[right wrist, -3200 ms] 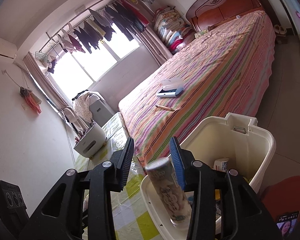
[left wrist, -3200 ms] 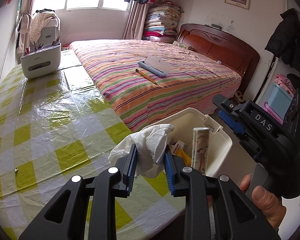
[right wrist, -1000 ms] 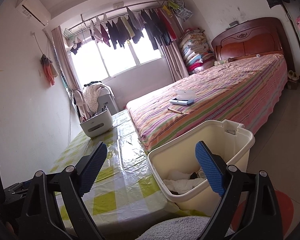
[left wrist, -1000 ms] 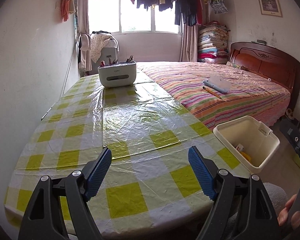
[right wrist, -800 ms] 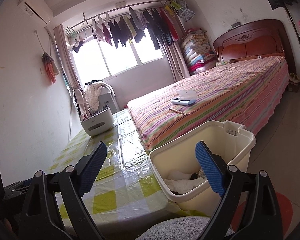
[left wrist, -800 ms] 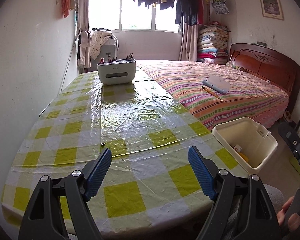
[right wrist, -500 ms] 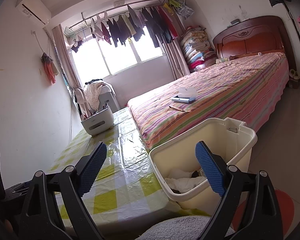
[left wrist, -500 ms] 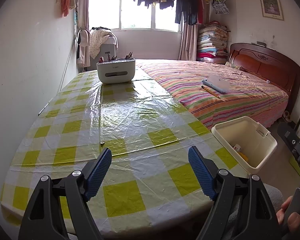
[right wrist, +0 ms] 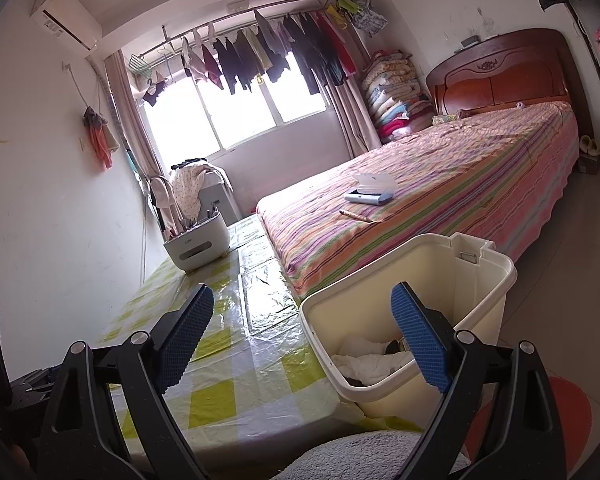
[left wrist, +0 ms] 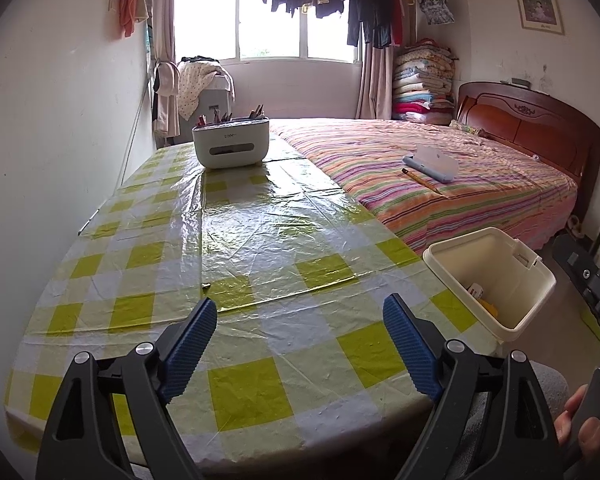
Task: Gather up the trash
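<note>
A cream plastic trash bin (left wrist: 536,280) (right wrist: 480,280) stands beside the table's right edge, between table and bed. White crumpled tissue (right wrist: 374,362) and other scraps lie inside it; the left wrist view shows a small packet and something yellow (left wrist: 486,304) at its bottom. My left gripper (left wrist: 298,326) hovers over the near end of the table, its jaws opening wide with nothing between them. My right gripper (right wrist: 302,324) is open and empty, held in front of the bin with its right finger overlapping the bin's mouth.
The table (left wrist: 240,240) wears a glossy yellow-and-white checked cover. A white organiser box with pens (left wrist: 230,146) sits at its far end. A striped bed (left wrist: 440,184) carries a blue case and a pencil. A hand (left wrist: 580,432) shows at the lower right.
Three seconds ago both grippers held trash over the bin: the left a tissue, the right a printed tube. Both are now open and drawn back. Over the last second the view barely shifts.
</note>
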